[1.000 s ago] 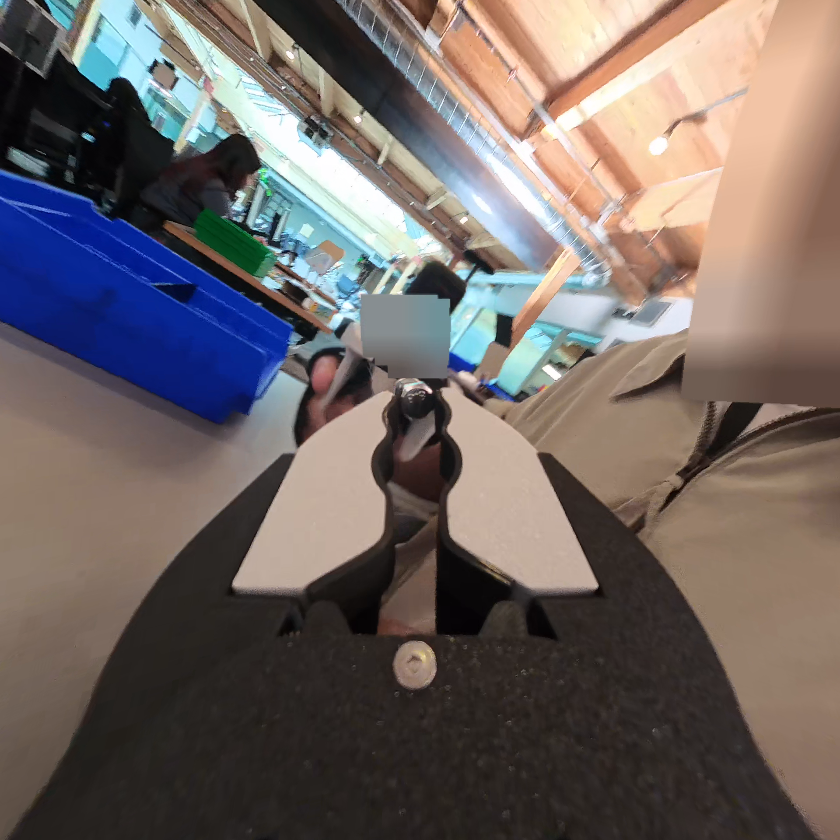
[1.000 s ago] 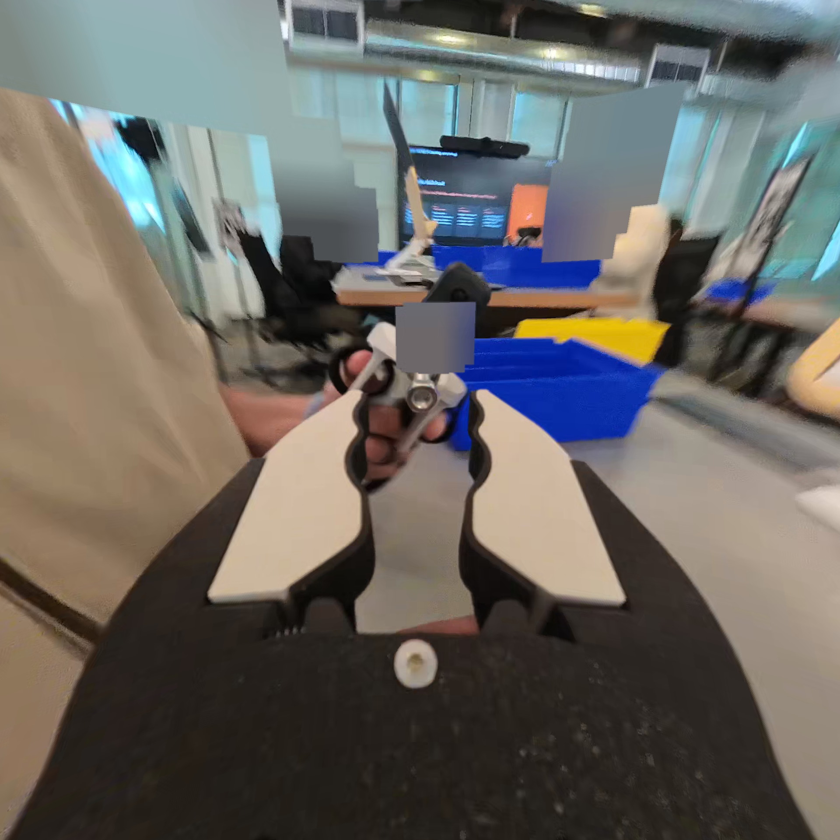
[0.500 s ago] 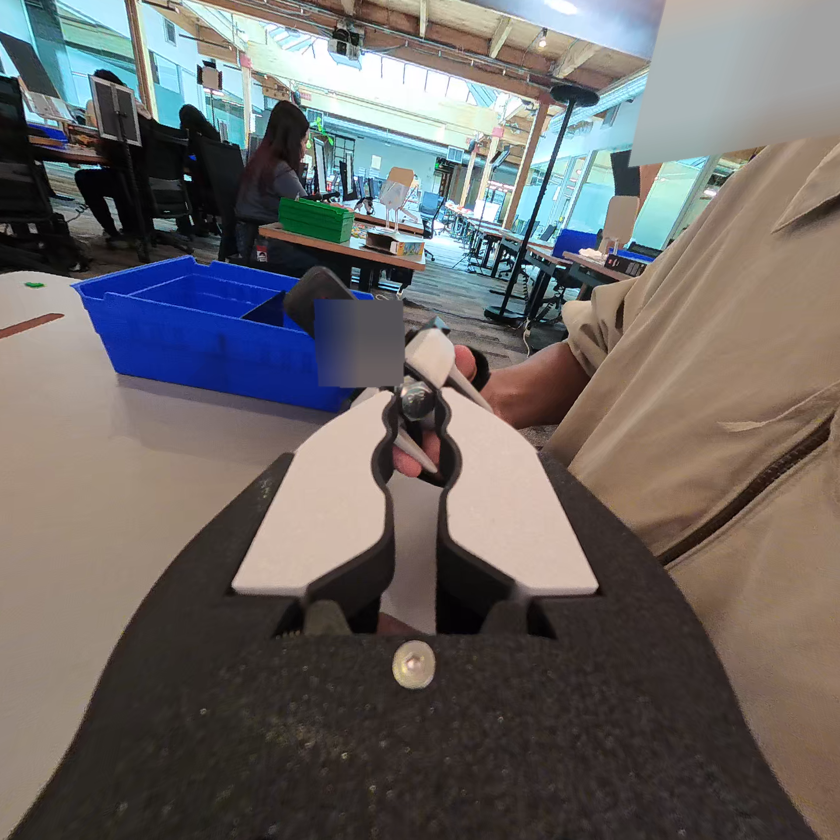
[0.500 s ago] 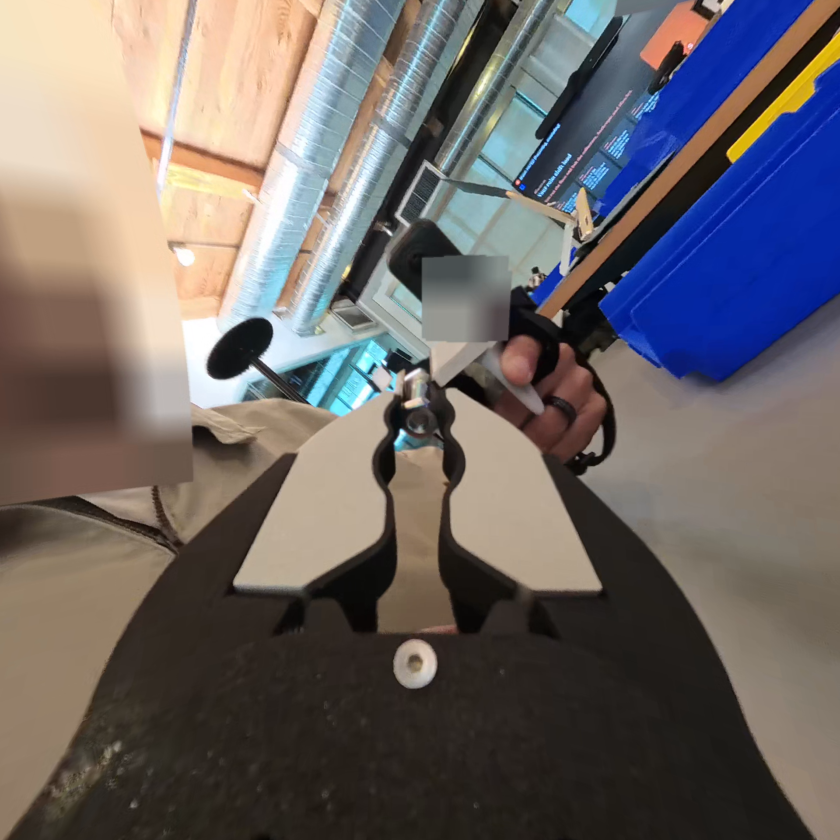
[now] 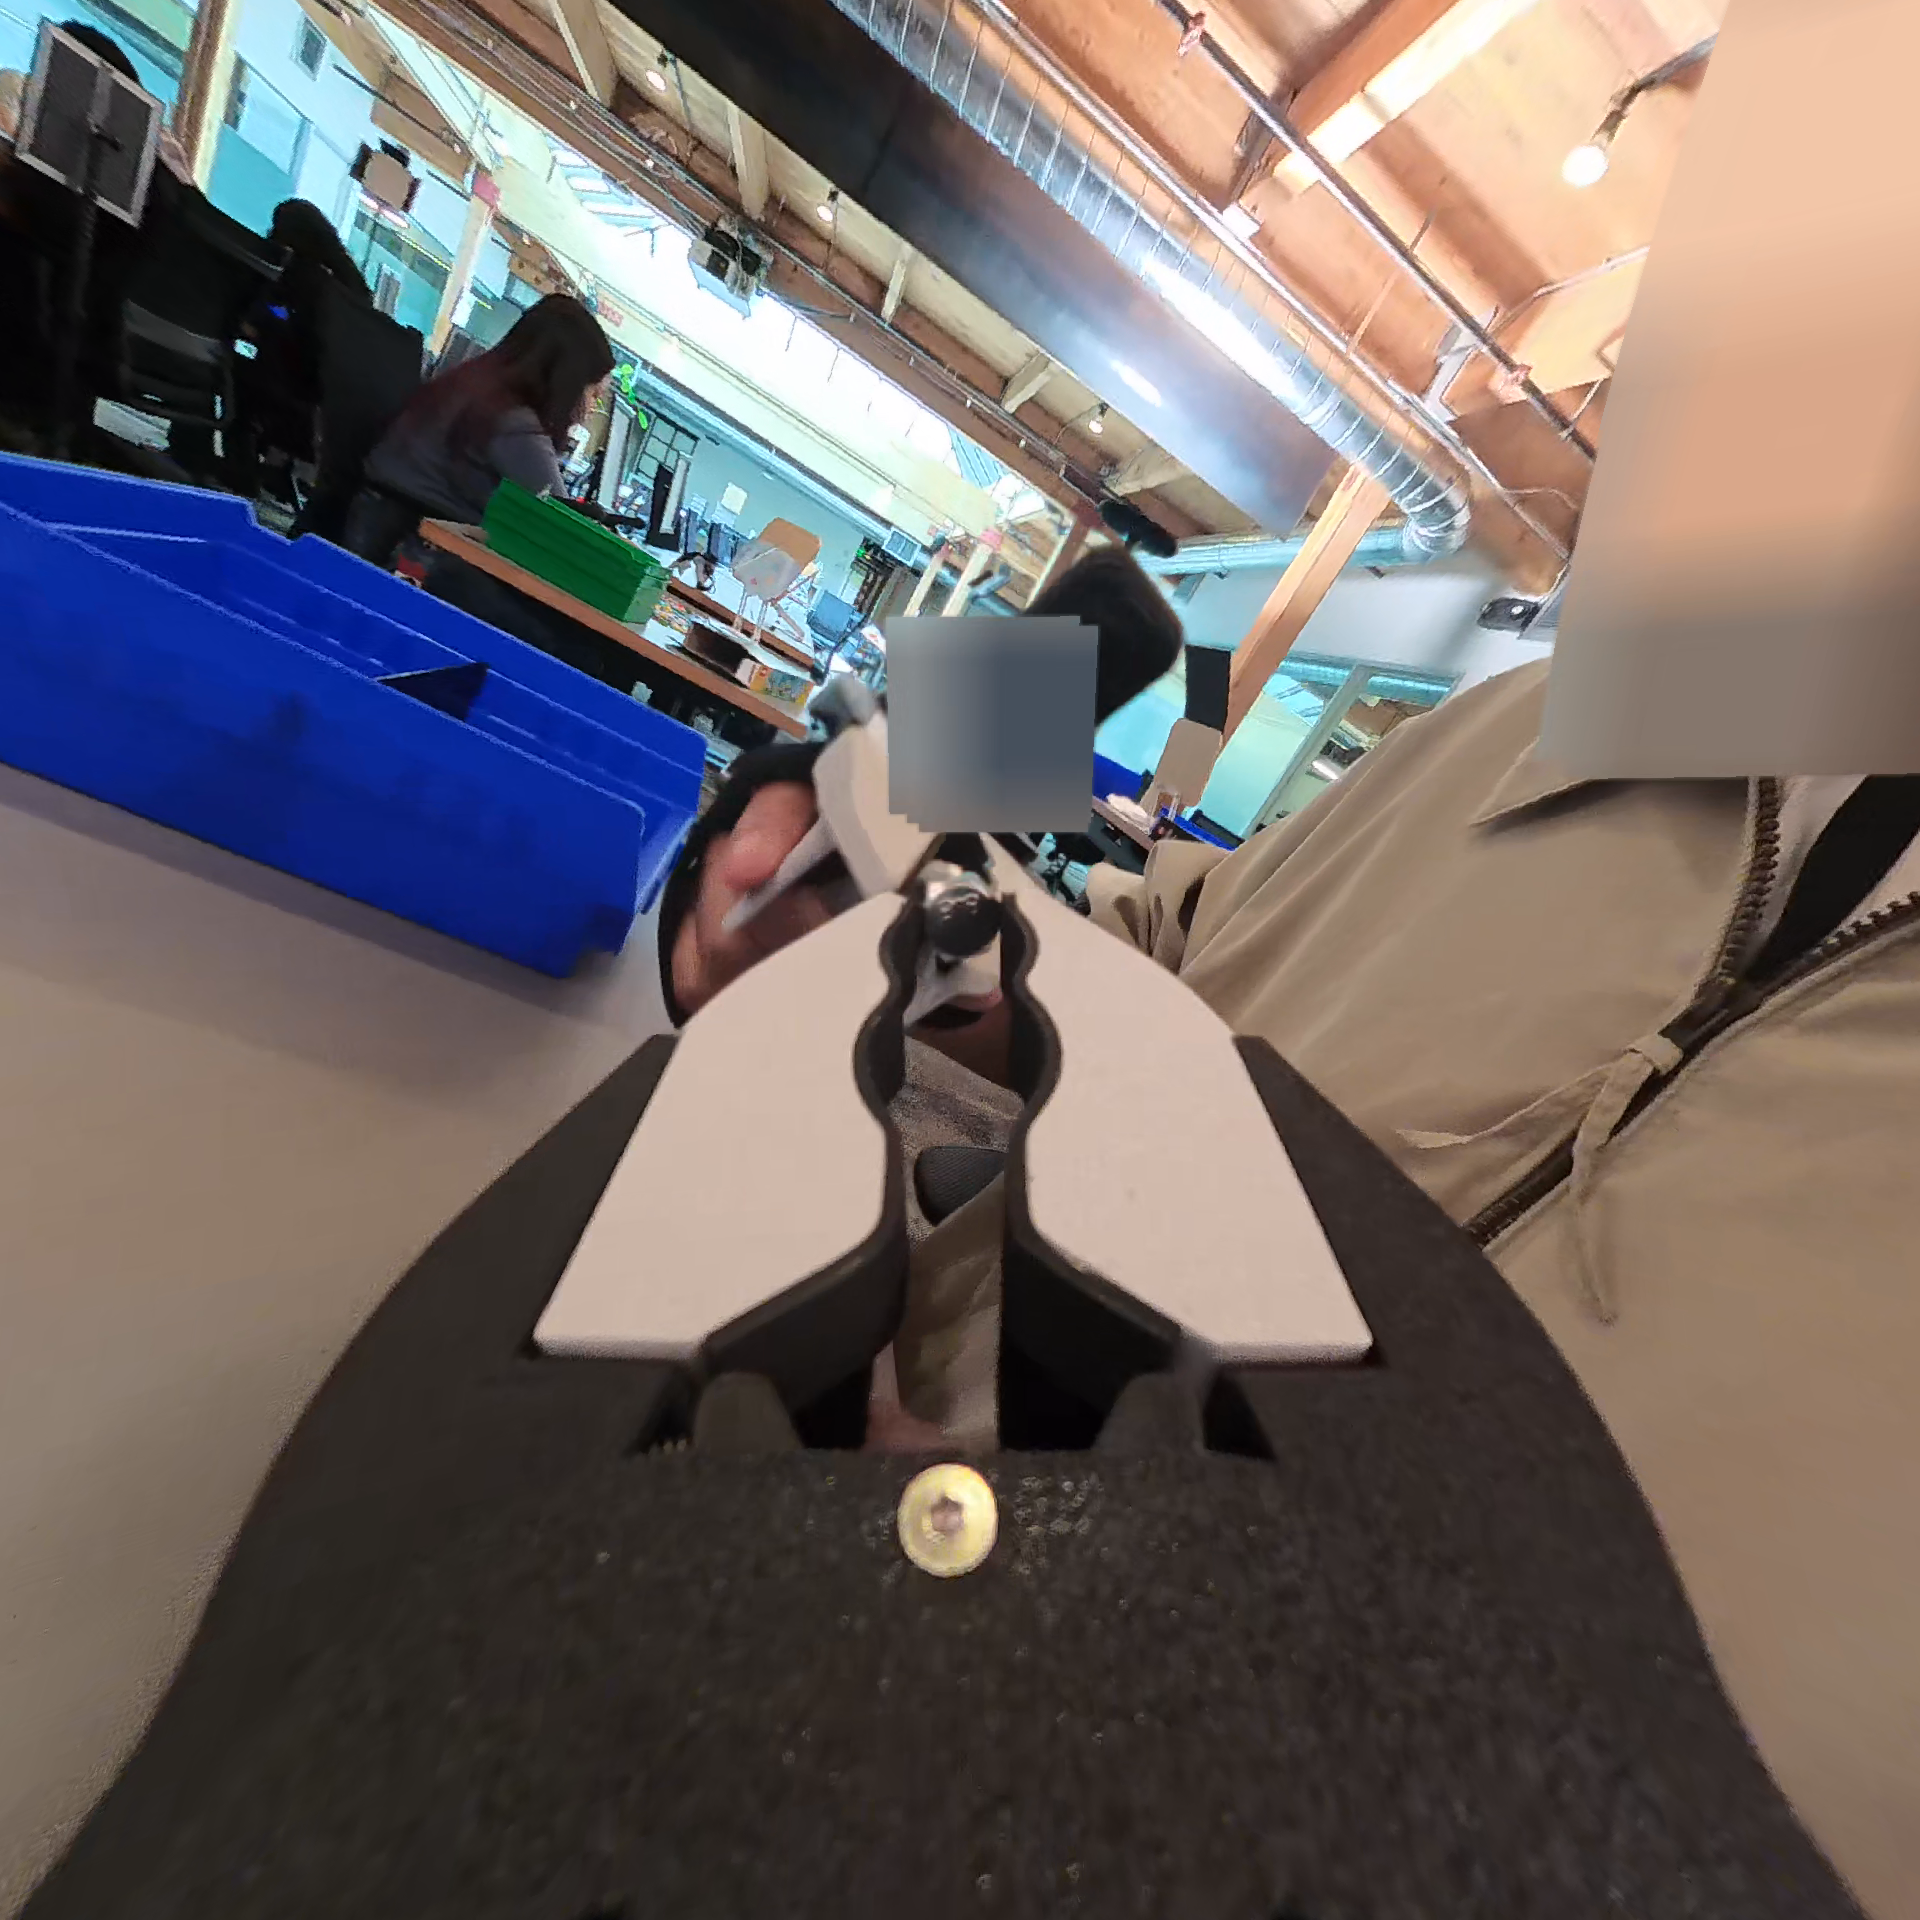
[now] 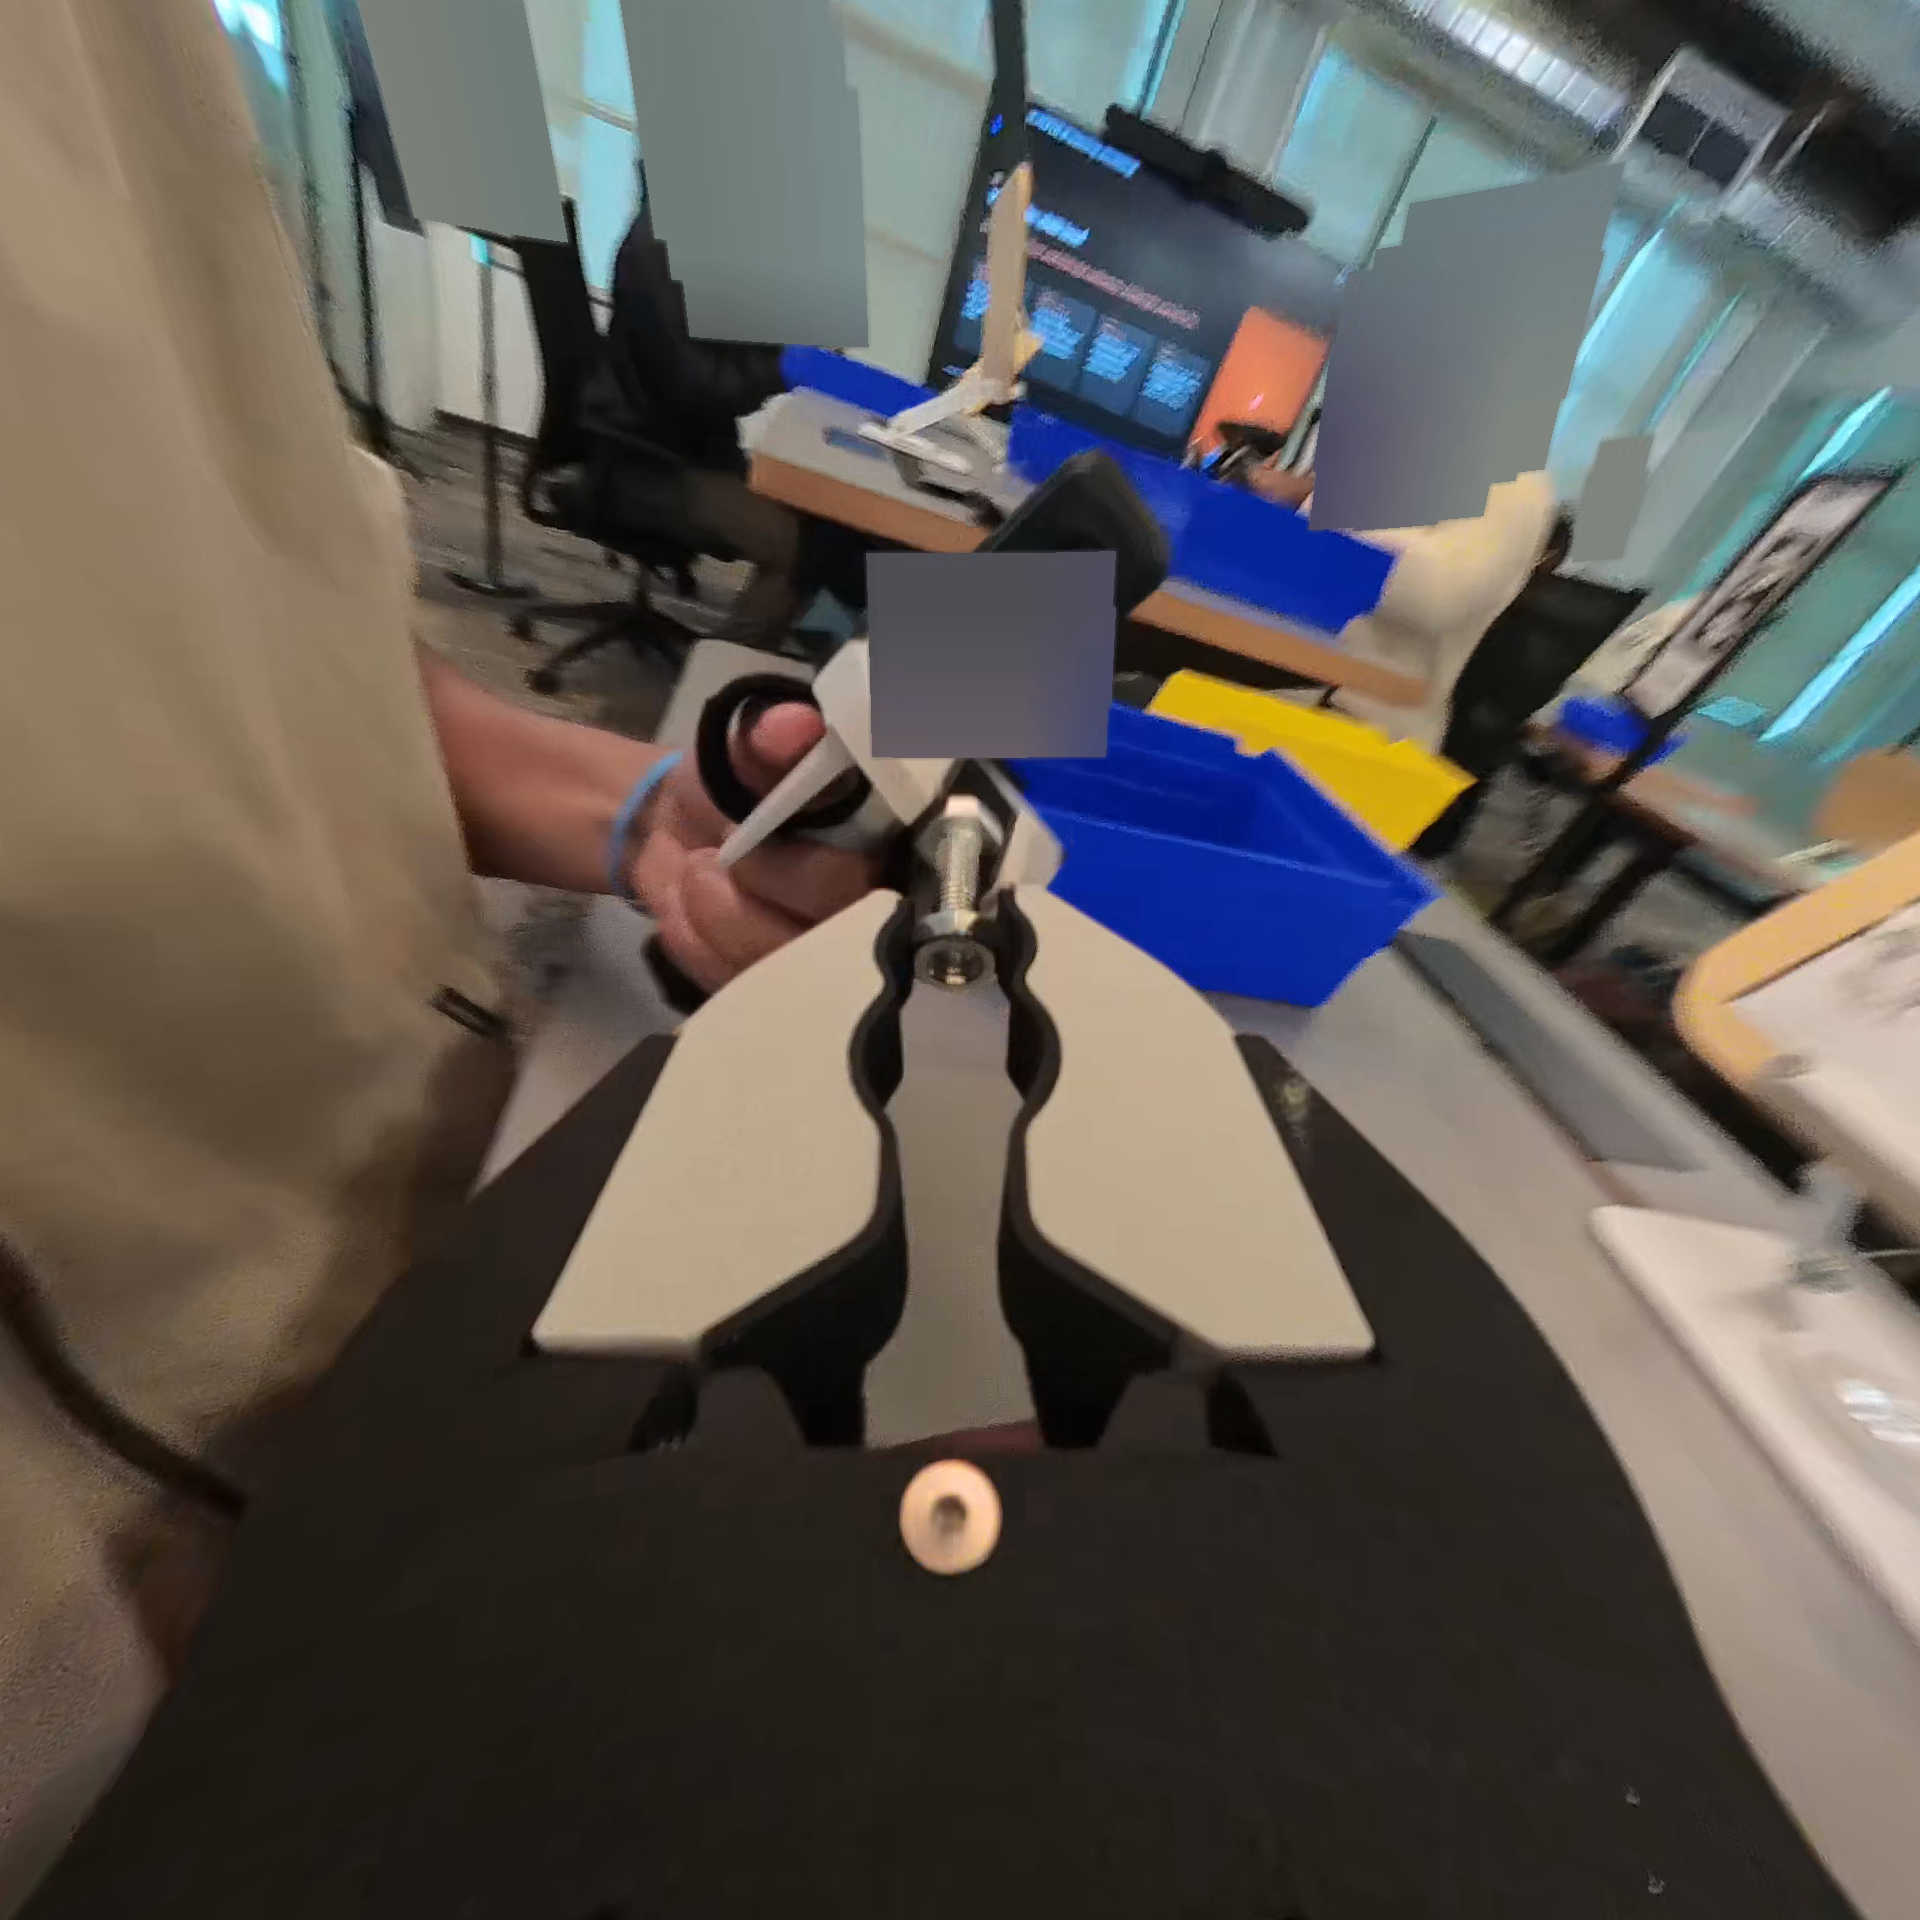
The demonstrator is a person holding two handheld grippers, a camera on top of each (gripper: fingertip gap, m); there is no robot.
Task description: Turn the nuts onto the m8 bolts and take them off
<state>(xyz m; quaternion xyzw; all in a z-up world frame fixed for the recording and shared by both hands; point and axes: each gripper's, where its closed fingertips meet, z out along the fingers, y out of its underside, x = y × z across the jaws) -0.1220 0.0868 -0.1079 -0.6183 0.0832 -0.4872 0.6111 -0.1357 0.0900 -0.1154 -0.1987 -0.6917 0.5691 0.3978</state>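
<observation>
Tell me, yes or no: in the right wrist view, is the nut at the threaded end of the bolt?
Yes, the nut sits at the threaded tip of the bolt, between the right gripper fingertips.

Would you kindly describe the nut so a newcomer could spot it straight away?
In the right wrist view, start at the right hand-held gripper, above the grey table. Its tips pinch the nut, a small silver hexagon on the near end of the bolt, unlike the round threaded shaft behind it.
</observation>
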